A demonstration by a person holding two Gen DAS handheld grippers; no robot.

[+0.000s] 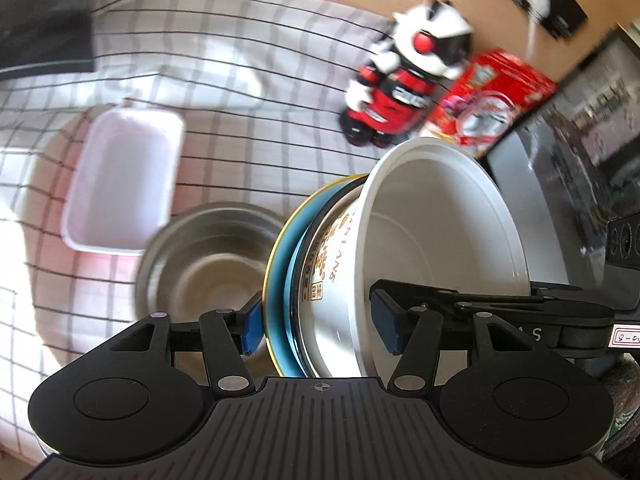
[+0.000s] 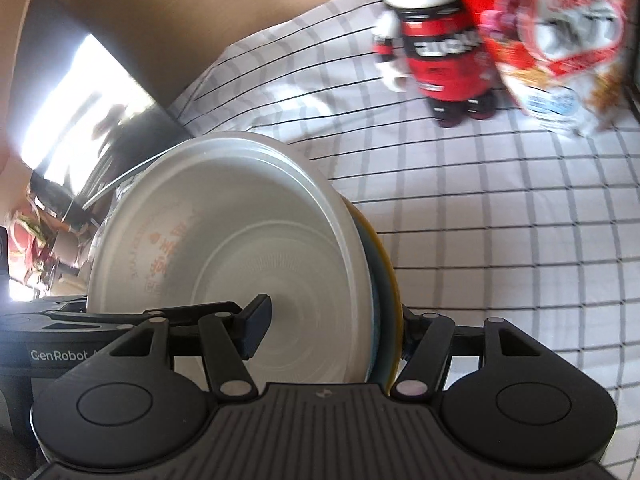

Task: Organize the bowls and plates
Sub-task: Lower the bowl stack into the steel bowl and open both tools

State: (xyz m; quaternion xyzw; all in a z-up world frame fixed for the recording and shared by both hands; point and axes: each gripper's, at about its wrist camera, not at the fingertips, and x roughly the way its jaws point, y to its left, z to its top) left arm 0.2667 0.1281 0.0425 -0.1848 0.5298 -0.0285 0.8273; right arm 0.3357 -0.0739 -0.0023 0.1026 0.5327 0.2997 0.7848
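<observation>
A white paper bowl (image 1: 440,232) with printed lettering sits nested in a blue plate with a yellow rim (image 1: 280,264). The stack hangs tilted on its side above the checked tablecloth. My left gripper (image 1: 318,324) is shut on it, one blue pad under the plate and the other inside the bowl. My right gripper (image 2: 332,332) clamps the same stack from the opposite side, with its left pad inside the bowl (image 2: 240,240) and its right finger behind the plate (image 2: 386,280). A steel bowl (image 1: 208,264) stands on the cloth below, beside a white rectangular dish (image 1: 124,184).
A red, white and black toy robot (image 1: 400,76) (image 2: 436,40) stands at the back of the table next to a red snack package (image 1: 492,96) (image 2: 560,40). A dark screen (image 1: 580,160) stands to one side. Checked cloth (image 2: 500,240) covers the table.
</observation>
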